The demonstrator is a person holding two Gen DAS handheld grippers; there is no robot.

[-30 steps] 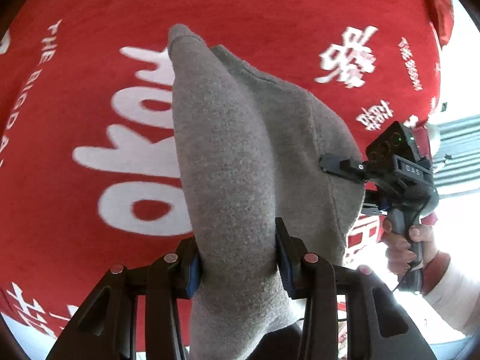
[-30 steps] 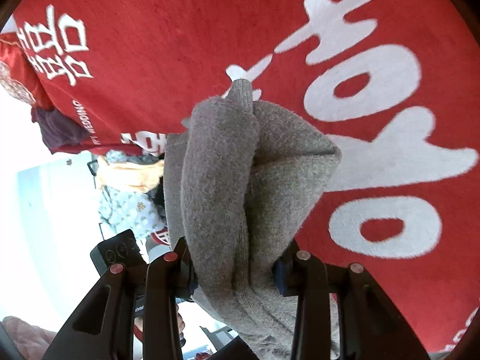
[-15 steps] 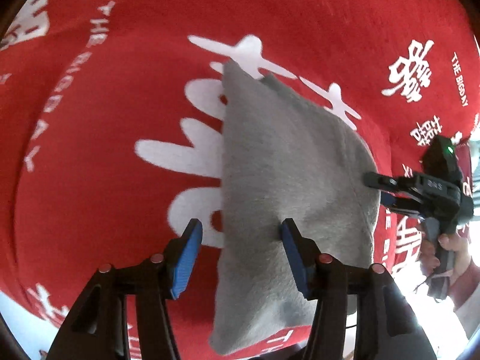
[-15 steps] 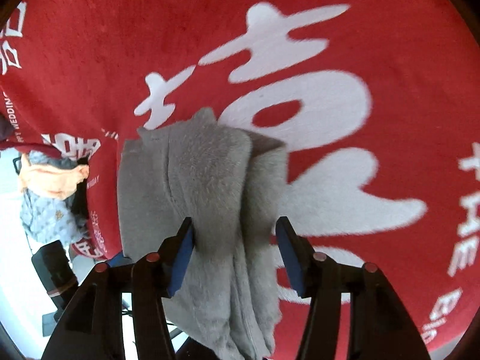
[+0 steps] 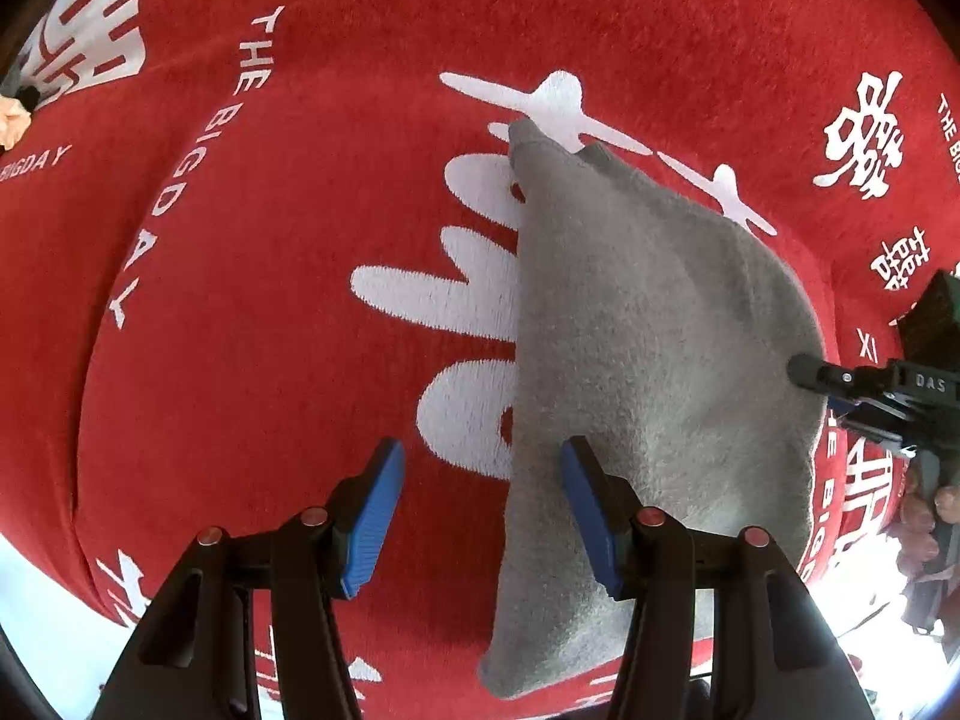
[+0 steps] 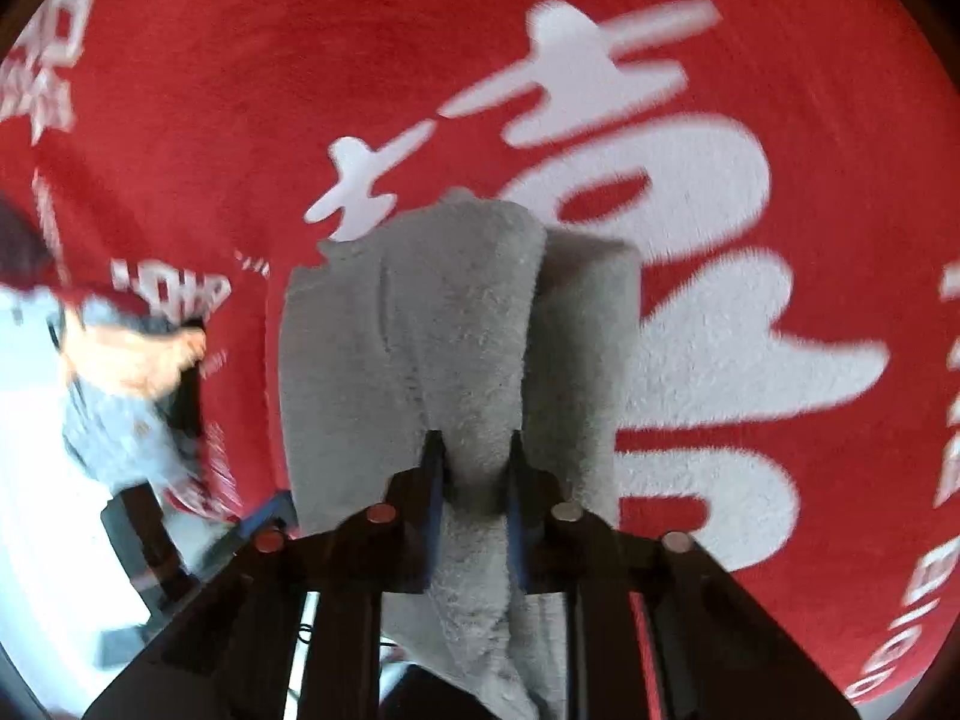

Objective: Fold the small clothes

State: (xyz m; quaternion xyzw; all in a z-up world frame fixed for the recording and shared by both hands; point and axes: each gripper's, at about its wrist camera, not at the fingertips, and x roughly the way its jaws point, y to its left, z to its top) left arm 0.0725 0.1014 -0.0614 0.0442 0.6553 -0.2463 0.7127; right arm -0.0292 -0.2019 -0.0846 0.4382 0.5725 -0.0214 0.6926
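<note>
A grey fleece garment (image 5: 648,360) lies folded on the red cloth (image 5: 300,300). My left gripper (image 5: 483,510) stands open above the garment's left edge. Its right finger (image 5: 591,516) is over the fabric and its left finger is over bare red cloth; nothing is pressed between the pads. In the right wrist view the same grey garment (image 6: 456,324) bunches into a ridge. My right gripper (image 6: 475,480) has its jaws closing, and the ridge is pinched between the pads. The left wrist view shows the right gripper (image 5: 864,390) at the garment's right edge.
The red cloth (image 6: 780,60) carries large white characters and the words "THE BIG DAY". Beyond its left edge a pile of other clothes (image 6: 120,372), orange and pale blue, lies blurred. A hand (image 5: 924,516) holds the right gripper's handle.
My left gripper let go of the garment and opened; the garment sank flat onto the red cloth. My right gripper opened, then closed again on a fold of it.
</note>
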